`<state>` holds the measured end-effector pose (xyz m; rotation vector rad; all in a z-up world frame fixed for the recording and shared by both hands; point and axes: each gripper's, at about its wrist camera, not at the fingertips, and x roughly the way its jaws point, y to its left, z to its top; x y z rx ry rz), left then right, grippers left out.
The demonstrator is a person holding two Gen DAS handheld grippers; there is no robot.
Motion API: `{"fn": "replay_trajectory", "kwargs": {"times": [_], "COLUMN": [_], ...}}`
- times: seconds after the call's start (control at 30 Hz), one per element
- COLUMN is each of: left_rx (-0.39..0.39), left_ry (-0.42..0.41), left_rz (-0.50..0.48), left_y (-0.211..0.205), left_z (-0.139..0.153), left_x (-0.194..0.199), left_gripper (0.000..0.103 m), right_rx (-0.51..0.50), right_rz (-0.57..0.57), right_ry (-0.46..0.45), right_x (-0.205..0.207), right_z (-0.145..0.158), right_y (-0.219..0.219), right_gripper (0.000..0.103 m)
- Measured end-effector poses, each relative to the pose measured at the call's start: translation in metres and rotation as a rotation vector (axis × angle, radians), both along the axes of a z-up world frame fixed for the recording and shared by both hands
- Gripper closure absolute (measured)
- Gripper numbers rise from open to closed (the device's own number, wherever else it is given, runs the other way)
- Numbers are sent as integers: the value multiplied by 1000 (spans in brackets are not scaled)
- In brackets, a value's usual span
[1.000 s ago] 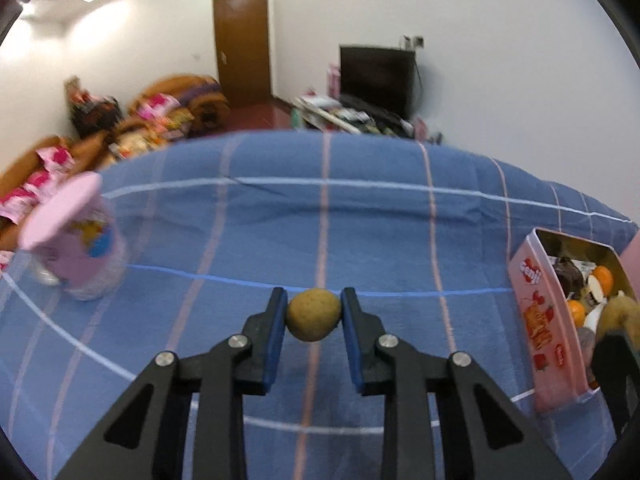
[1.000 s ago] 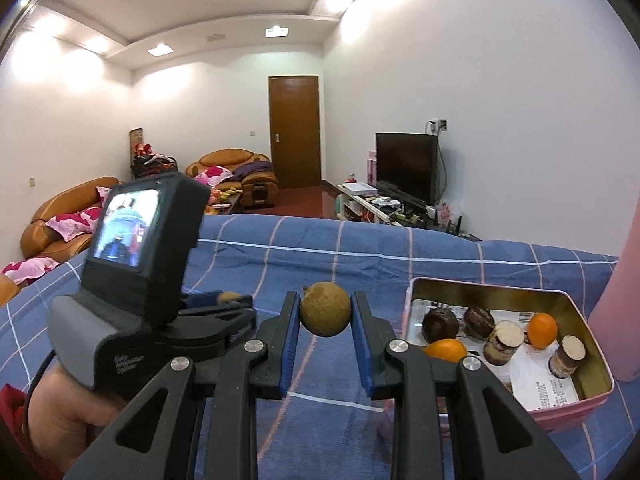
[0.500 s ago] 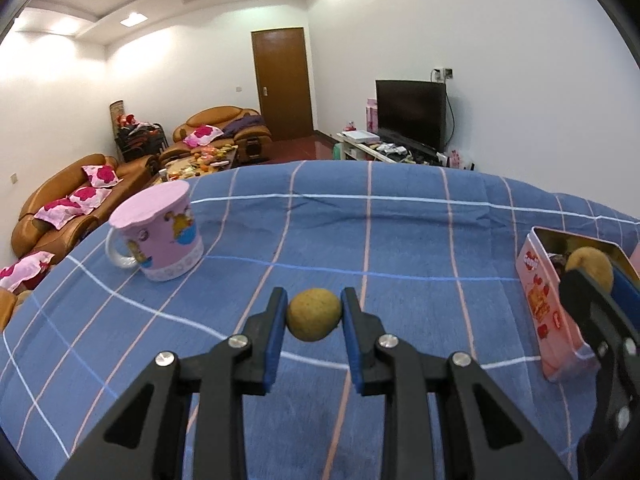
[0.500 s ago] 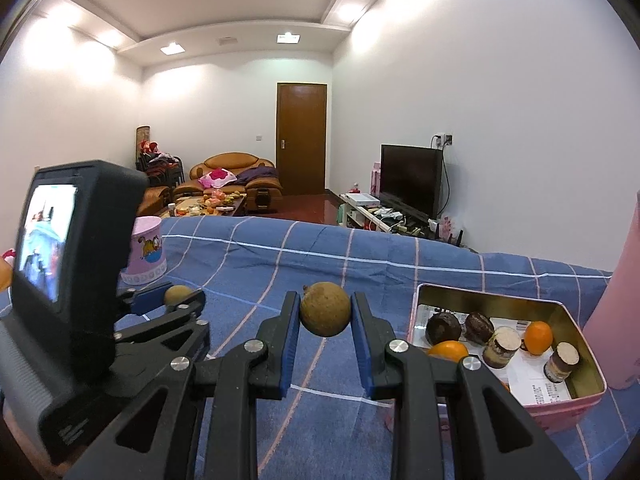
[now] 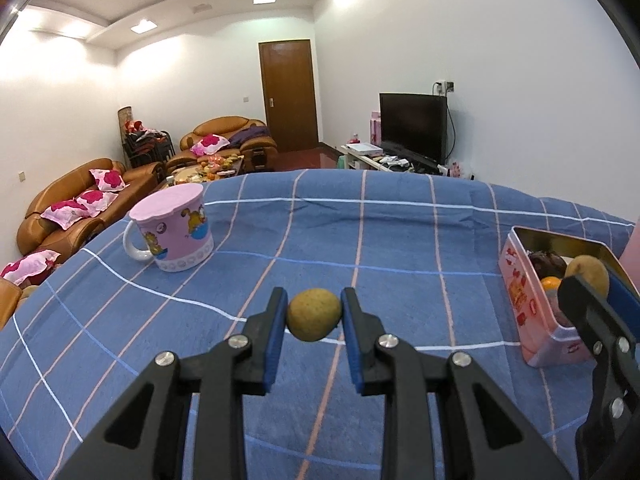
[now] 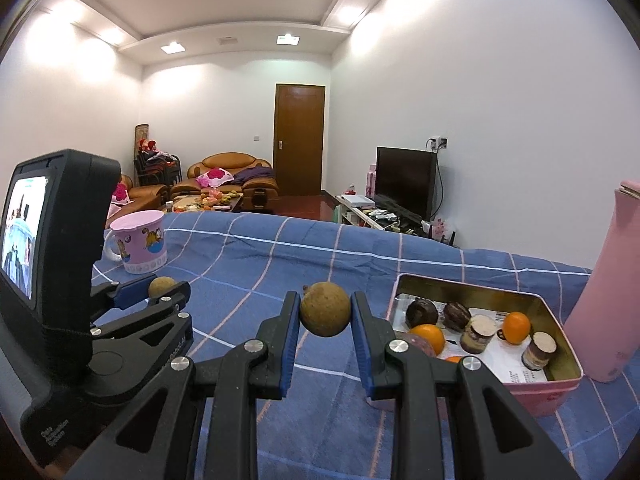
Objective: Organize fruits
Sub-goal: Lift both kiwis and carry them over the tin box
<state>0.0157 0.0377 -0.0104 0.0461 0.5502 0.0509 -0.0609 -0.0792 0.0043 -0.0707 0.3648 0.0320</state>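
You have a small brown fruit in each tool. Your left gripper [image 5: 314,316] has its jaws clamped on a yellowish-brown round fruit [image 5: 314,314], pinched across its widest part between the blue pads, so it sits clear of the blue checked cloth [image 5: 400,240] without rolling out. Your right gripper [image 6: 325,314] holds a second brown fruit [image 6: 325,314] the same way, its jaws closed on the fruit's sides.

Take the pink tin [image 6: 560,390] as your landmark. The right-hand fruit hangs just to the left of the tin's near corner, above the cloth; the left-hand fruit is farther left of the tin, well apart from it. Inside the tin you already have two oranges [image 6: 516,326], dark round fruits and small brown-topped pieces, so it reads as the collecting place, and both fruits probably belong there. The lidded pink mug [image 5: 172,234] stands far to the left of the tin, out of your path. A tall pink bottle [image 6: 608,280] stands just to the right of the tin; mind it as you reach in.
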Motion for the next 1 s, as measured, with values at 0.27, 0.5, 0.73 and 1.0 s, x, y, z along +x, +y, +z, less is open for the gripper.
{"fn": "replay_trajectory", "kwargs": {"times": [0.27, 0.5, 0.73, 1.0], "left_rx": [5, -6, -18, -34], "left_ry": [-18, -19, -17, -13], "left_rz": [-22, -50, -83, -129], "left_y": [-12, -29, -49, -74], "left_z": [1, 2, 2, 3], "left_x": [-10, -16, -21, -26], "left_gripper": [74, 74, 74, 74], "right_rx": [-7, -9, -19, -22], "right_rz": [-19, -43, -61, -89], "right_ry": [4, 7, 1, 3], "right_x": [-11, -19, -26, -31], "right_z": [2, 4, 5, 7], "right_y": [-13, -26, -39, -59], "right_gripper": [76, 76, 76, 76]}}
